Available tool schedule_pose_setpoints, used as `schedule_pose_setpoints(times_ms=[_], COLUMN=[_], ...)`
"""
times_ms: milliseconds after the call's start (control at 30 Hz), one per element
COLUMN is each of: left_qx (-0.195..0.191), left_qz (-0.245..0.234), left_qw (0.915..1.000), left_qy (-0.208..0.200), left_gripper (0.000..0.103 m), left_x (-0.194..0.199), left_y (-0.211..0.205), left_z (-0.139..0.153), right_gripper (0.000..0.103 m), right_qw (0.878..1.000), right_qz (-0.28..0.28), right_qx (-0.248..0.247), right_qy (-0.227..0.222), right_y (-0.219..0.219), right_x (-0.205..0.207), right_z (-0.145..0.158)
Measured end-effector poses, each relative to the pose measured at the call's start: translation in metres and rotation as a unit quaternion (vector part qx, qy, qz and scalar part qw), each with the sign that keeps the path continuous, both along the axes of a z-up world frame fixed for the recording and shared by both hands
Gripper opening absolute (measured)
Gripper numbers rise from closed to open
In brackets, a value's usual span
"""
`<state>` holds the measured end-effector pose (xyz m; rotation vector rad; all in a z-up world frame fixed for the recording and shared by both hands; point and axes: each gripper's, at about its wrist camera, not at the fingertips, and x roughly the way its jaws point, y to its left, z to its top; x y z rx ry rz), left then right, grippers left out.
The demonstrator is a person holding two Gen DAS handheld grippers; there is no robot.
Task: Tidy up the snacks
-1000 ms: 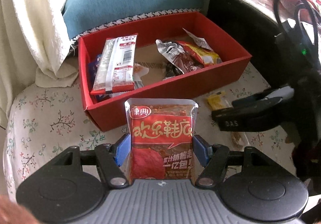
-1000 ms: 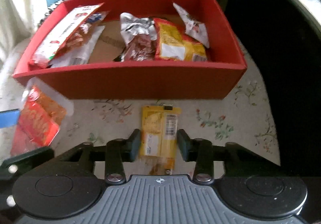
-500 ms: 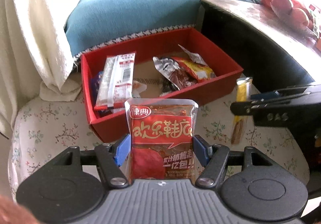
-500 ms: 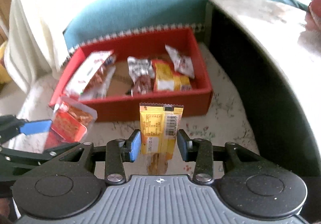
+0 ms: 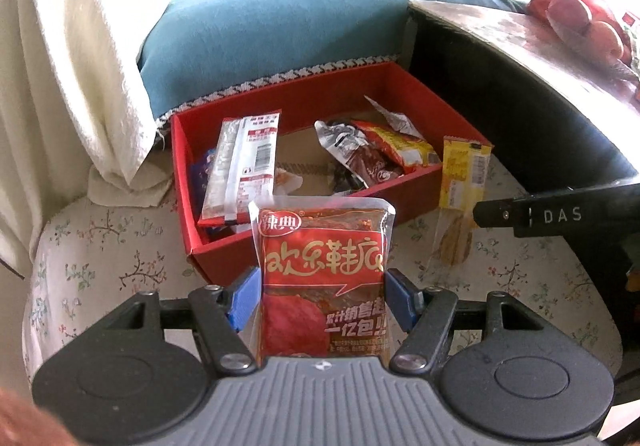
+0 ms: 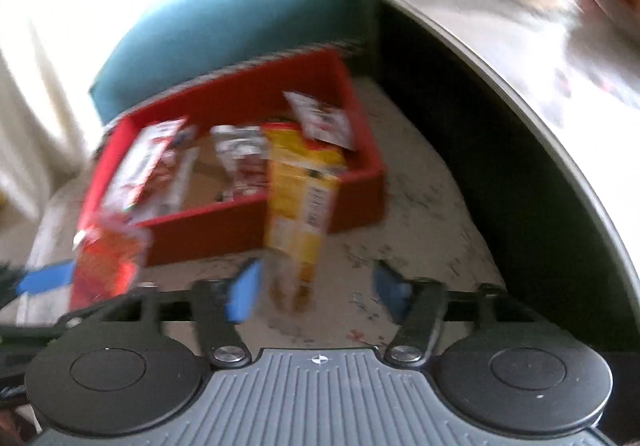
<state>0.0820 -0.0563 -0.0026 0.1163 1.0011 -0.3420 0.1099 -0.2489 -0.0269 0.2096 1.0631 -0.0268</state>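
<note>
The left tool (image 5: pixel 322 296) stays clenched on the red snack pouch (image 5: pixel 322 278), held just in front of the red box (image 5: pixel 304 150). The right tool (image 6: pixel 316 294) has just been opening, its jaws now released, and the yellow snack packet (image 6: pixel 302 206) is loose between them at the box's near right corner. That packet looks to be dropping boxward; the pouch is likely next.

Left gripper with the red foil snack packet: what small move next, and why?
Probably carry it forward over the red cardboard box and release. The left gripper is shut on the red foil snack packet, short of the box's near wall. The right gripper has just been opening; its yellow wrapped snack bar hangs loose between the pads.
</note>
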Motion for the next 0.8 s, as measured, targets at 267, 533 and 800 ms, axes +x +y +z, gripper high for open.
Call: schedule_pose_setpoints(times_ms=[267, 533, 800], left_qx=[0.000, -0.006, -0.010], left_qz=[-0.006, -0.008, 0.001], left_qw=[0.9999, 0.9999, 0.9998], left_qy=[0.009, 0.004, -0.016], left_gripper=[0.059, 0.059, 0.059], left_x=[0.001, 0.001, 0.000], left_y=[-0.004, -0.003, -0.002], left_z=[-0.006, -0.001, 0.007], right_gripper=[0.075, 0.040, 0.027], right_qw=[0.999, 1.000, 1.000], right_qz=[-0.014, -0.002, 0.002], right_qx=[0.050, -0.008, 0.013], right_qy=[0.012, 0.025, -0.009], right_y=[0.017, 0.016, 0.007], right_x=[0.029, 0.020, 0.009], right_z=[-0.036, -0.030, -0.003])
